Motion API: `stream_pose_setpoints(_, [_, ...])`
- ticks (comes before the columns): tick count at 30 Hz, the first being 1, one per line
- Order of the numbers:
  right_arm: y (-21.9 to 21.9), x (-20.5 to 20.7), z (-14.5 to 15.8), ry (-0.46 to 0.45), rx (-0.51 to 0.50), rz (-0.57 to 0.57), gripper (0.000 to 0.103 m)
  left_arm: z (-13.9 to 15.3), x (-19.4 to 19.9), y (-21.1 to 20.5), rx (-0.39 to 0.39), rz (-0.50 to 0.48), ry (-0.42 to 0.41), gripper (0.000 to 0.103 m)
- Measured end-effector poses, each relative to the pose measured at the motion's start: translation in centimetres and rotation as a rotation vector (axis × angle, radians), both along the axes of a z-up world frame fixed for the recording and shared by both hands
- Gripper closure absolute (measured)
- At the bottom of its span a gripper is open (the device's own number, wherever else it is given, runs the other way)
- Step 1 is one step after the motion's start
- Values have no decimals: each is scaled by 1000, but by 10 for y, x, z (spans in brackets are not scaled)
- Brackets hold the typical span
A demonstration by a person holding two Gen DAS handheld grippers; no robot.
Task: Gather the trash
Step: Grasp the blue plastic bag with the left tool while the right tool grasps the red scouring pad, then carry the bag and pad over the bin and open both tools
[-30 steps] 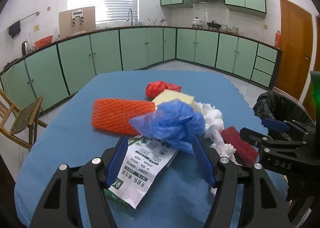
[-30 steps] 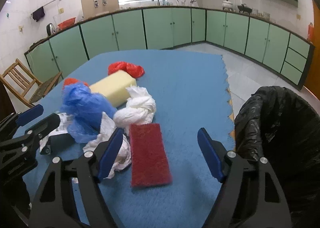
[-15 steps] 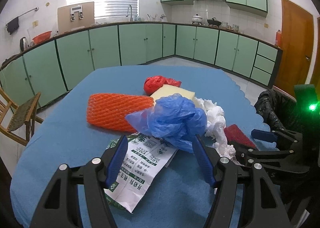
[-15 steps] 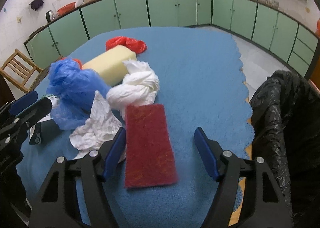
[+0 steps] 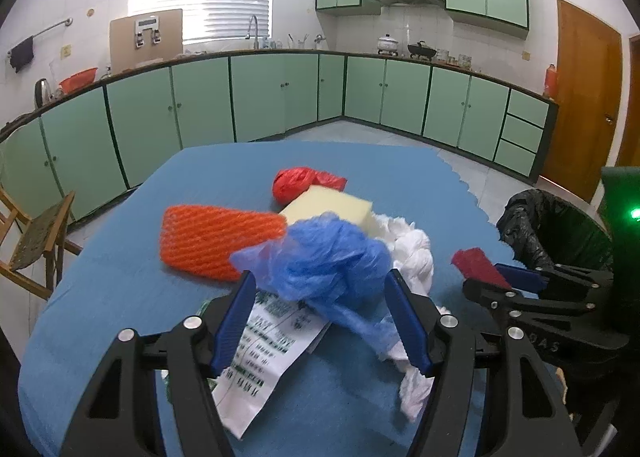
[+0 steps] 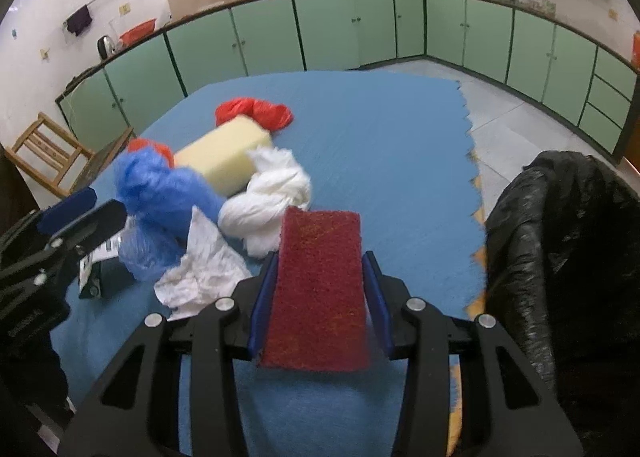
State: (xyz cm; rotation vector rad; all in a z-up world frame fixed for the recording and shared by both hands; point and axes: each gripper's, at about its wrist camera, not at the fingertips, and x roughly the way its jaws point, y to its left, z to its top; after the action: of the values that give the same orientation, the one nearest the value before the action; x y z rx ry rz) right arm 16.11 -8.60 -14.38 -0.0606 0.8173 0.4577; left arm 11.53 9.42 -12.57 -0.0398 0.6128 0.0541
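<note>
My right gripper [image 6: 320, 297] is shut on a dark red scouring pad [image 6: 320, 285] and holds it tilted up off the blue table [image 6: 380, 145]; the pad also shows in the left wrist view [image 5: 476, 267]. My left gripper [image 5: 320, 317] is open, its fingers either side of a crumpled blue plastic bag [image 5: 328, 261] lying on a printed paper packet [image 5: 264, 341]. A black-lined trash bin [image 6: 568, 241] stands at the table's right edge.
On the table lie an orange foam net [image 5: 216, 241], a yellow sponge block [image 6: 224, 157], a red plastic bag [image 6: 256, 113], a knotted white bag [image 6: 272, 201] and crumpled white paper [image 6: 200, 273]. A wooden chair [image 6: 44, 153] stands left; green cabinets line the walls.
My right gripper closed on the red scouring pad and lifted it off the table. My left gripper stayed open and edged slightly forward toward the blue bag.
</note>
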Motion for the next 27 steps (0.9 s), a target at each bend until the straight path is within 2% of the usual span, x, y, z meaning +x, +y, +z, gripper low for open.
stream_pose_setpoints(9, [-12,2,16,-35,5,-21,63,-2,24,-10,-4,2,5,38])
stream_pose_setpoints(11, [-13,1,18,-39,3,-21,63,-6,31,-9,-14,6,22,45])
stream_pose_setpoints(13, [-14,1,19,-42,3,-20,63,-9,37,-8,-15,13,37,62])
stream_pose_setpoints(19, [-15,0,23,-46,10,-22,62,-5,35,-8,-6,7,29,89])
stream_pose_setpoints(22, [-16,-2,31,-60,18,-18,62,-2,31,-8,-10,1,25,96])
stream_pose_setpoints(27, [-20,-6,49,-94,35,-21,62,14,22,-10,-3,-7,-21,97])
